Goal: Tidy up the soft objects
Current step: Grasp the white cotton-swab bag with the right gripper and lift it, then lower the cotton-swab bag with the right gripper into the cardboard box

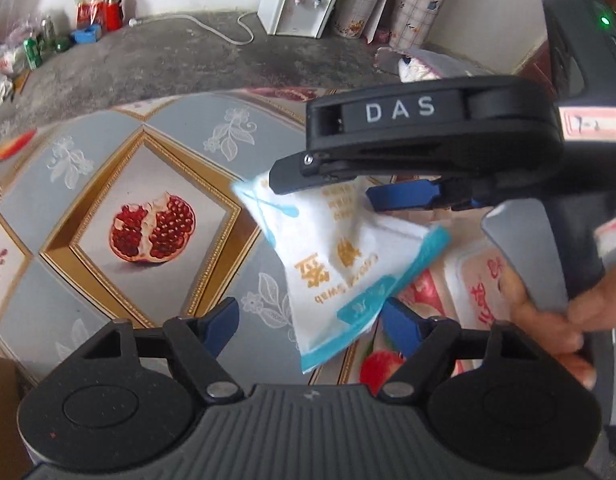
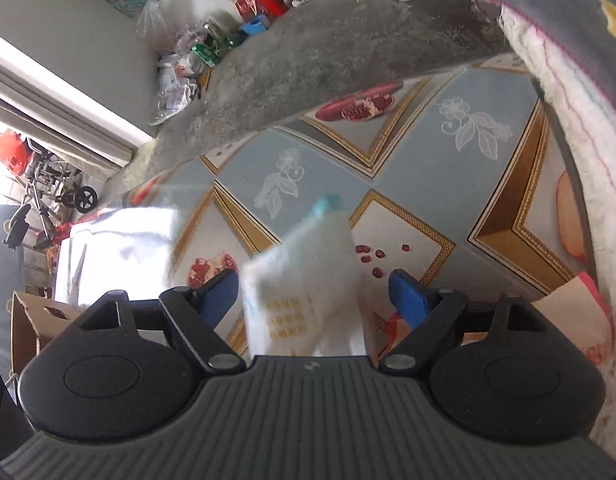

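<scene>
Cotton swab pack [image 1: 340, 256] is lying over the pomegranate tablecloth [image 1: 108, 184], between right gripper's [image 2: 314, 296] wide-open jaws, ungripped. Left gripper [image 1: 310, 328] is gaping, empty. Light, squashy, slick film; pinch mid-body.

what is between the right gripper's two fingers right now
A white and blue cotton swab packet sits between the fingers of the right gripper, and neither finger clearly presses on it. The right wrist view shows this, though blurred.
</scene>
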The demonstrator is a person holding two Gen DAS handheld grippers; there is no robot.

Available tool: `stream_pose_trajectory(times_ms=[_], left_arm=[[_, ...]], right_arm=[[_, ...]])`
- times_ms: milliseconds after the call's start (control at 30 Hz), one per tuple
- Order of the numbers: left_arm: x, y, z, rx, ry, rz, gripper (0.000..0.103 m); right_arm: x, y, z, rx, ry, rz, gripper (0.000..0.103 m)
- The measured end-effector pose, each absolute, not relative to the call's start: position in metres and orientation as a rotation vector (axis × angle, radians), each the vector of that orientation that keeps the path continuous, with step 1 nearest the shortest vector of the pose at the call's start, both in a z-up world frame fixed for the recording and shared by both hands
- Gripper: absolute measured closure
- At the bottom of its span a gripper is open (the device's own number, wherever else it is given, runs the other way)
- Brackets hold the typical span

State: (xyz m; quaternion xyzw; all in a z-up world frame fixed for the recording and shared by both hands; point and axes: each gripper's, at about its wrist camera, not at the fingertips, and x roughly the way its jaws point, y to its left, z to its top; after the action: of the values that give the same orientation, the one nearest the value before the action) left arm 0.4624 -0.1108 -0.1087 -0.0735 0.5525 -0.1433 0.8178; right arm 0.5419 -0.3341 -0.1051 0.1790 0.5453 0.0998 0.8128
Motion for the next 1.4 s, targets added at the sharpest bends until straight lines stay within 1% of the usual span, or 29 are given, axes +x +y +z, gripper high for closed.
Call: stream_pose_trajectory(times_ms=[67, 133, 167, 200, 233, 267, 300, 367, 400, 533, 667, 800, 1000, 1200, 1400], left_arm=[[0.468, -0.112, -0.116, -0.16, 1.193, -0.301, 0.029], [0.472, -0.109, -0.122, -0.202, 1.216, -0.297, 0.03], [0.473, -0.107, -0.122, -0.221, 1.207, -0.294, 0.031], [0.474, -0.107, -0.122, -0.235, 1.211, -0.296, 0.036], [0.476, -0.108, -0.123, -0.251, 1.22, -0.298, 0.039], [0.477, -0.108, -0.123, -0.263, 1.226, -0.3, 0.043], [0.477, -0.108, -0.121, -0.268, 1.23, -0.298, 0.046], [0.477, -0.111, -0.118, -0.263, 1.225, -0.292, 0.047], [0.476, -0.113, -0.116, -0.255, 1.222, -0.287, 0.047], [0.468, -0.115, -0.098, -0.244, 1.195, -0.279, 0.047], [0.45, -0.115, -0.066, -0.214, 1.15, -0.285, 0.047], [0.425, -0.118, -0.023, -0.182, 1.088, -0.304, 0.047], [0.362, -0.104, 0.043, -0.167, 1.0, -0.326, 0.047], [0.28, -0.065, 0.09, -0.141, 0.912, -0.295, 0.047], [0.211, 0.006, 0.098, -0.198, 0.879, -0.22, 0.047]], right_arm=[[0.544, -0.333, -0.112, 0.392, 1.17, 0.233, 0.035], [0.544, -0.331, -0.116, 0.409, 1.17, 0.25, 0.041], [0.544, -0.33, -0.117, 0.404, 1.164, 0.254, 0.042], [0.544, -0.329, -0.117, 0.398, 1.16, 0.26, 0.043], [0.544, -0.328, -0.117, 0.398, 1.157, 0.266, 0.047], [0.543, -0.328, -0.116, 0.405, 1.154, 0.272, 0.053], [0.542, -0.327, -0.116, 0.413, 1.152, 0.276, 0.055], [0.538, -0.327, -0.112, 0.42, 1.14, 0.282, 0.062], [0.535, -0.327, -0.109, 0.429, 1.133, 0.285, 0.063], [0.524, -0.331, -0.092, 0.474, 1.087, 0.304, 0.065], [0.504, -0.334, -0.063, 0.527, 1.026, 0.329, 0.066], [0.471, -0.334, -0.017, 0.544, 0.947, 0.357, 0.067], [0.398, -0.319, 0.054, 0.556, 0.845, 0.408, 0.067], [0.326, -0.266, 0.104, 0.544, 0.789, 0.501, 0.067], [0.285, -0.186, 0.108, 0.571, 0.837, 0.615, 0.067]])
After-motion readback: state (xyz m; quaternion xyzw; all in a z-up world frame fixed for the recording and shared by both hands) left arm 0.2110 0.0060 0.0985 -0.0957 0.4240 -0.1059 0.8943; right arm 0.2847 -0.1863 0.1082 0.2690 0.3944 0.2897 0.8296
